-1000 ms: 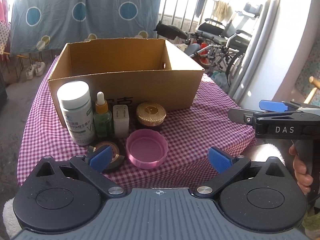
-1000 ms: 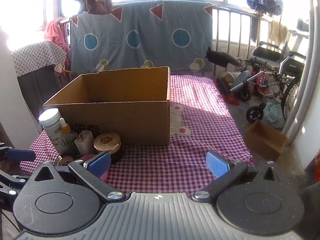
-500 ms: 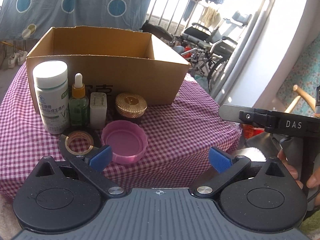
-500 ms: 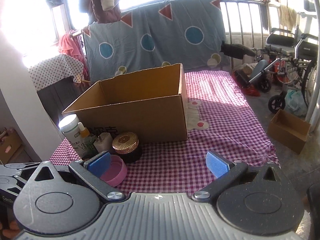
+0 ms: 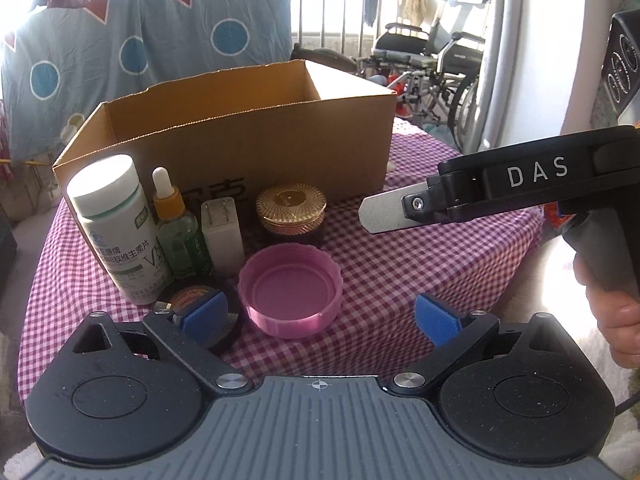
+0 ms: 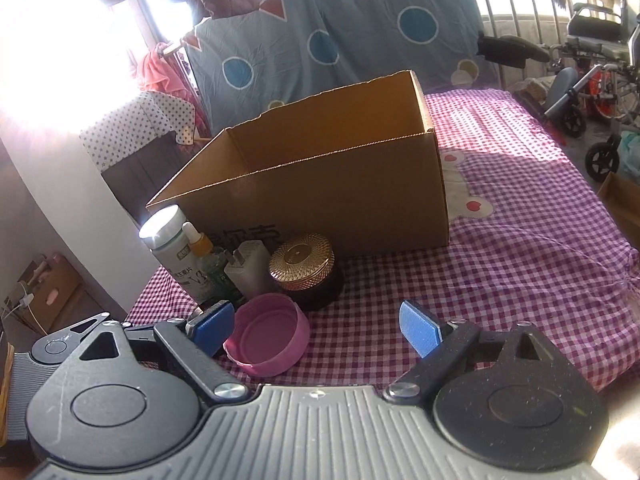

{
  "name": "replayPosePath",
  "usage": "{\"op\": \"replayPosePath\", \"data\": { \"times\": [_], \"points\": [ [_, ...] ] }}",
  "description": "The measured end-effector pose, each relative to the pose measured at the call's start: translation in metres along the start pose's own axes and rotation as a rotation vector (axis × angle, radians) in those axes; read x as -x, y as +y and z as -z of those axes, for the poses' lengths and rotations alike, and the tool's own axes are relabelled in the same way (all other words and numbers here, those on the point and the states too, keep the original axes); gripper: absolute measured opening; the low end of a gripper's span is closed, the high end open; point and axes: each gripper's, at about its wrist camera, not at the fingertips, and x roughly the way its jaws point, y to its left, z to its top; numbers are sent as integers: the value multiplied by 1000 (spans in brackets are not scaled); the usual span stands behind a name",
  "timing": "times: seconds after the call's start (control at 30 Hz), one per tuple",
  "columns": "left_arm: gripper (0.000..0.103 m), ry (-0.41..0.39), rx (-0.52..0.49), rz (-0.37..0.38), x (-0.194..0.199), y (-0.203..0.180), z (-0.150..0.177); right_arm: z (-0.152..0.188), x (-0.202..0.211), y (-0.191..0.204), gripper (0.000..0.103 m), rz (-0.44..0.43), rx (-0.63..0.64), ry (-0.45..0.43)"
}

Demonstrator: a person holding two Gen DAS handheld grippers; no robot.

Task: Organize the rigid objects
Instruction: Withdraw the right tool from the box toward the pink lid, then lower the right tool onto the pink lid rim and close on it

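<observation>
From the left wrist view, the left gripper [image 5: 318, 314] has its blue-padded jaws wide but closing, holding nothing; the pink plastic screw cap [image 5: 290, 290], lying open side up, sits at twelve o'clock just ahead of the gap. At ten o'clock the black roll of tape [image 5: 200, 300] lies partly under the left pad, and behind it stand the white pill bottle with a green label [image 5: 118, 228], the green dropper bottle with an orange collar [image 5: 178, 228], the white plug adapter [image 5: 222, 230] and the gold-lidded dark jar [image 5: 290, 210], all in a row against the open brown cardboard box [image 5: 240, 140]. The box looks empty as far as its inside shows, so by my judgement sorting has not started and all six items remain. At two o'clock the right gripper's body hangs over the purple checked tablecloth [image 5: 420, 256]. From the right wrist view, the right gripper [image 6: 316, 328] also narrows on nothing, with the cap at eleven o'clock beside its left pad. The tight cluster leaves little finger room, and wheelchairs stand beyond the table.
</observation>
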Motion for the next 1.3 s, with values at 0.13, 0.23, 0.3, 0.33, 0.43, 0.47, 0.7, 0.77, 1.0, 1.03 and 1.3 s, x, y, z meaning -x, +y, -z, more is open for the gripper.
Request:
{"op": "replayPosePath", "data": {
  "times": [0.13,0.23,0.3,0.33,0.43,0.47,0.7,0.77,1.0,1.03,1.3],
  "points": [
    [77,26,32,3,-5,11,3,0,-21,0,64,-15,-5,46],
    [72,45,45,20,-9,12,3,1,-34,1,52,-28,-2,74],
    [68,55,44,19,-11,12,4,2,-40,2,41,-38,1,89],
    [67,60,41,18,-12,12,4,2,-42,3,38,-39,5,95],
    [66,64,33,8,-13,10,3,4,-49,3,30,-48,10,114],
    [66,65,34,10,-13,10,3,4,-52,3,28,-48,11,122],
    [66,73,45,49,-19,7,0,9,-54,-3,21,-12,19,134],
    [66,78,35,68,-22,2,-2,9,-50,-8,21,5,13,127],
    [66,72,-9,103,-31,-16,-7,9,-38,-30,21,47,-20,114],
    [68,71,-11,102,-31,-18,-8,9,-36,-33,21,49,-24,112],
    [79,90,-53,65,-41,-19,-16,10,-37,-41,22,23,-43,111]
  ]
}}
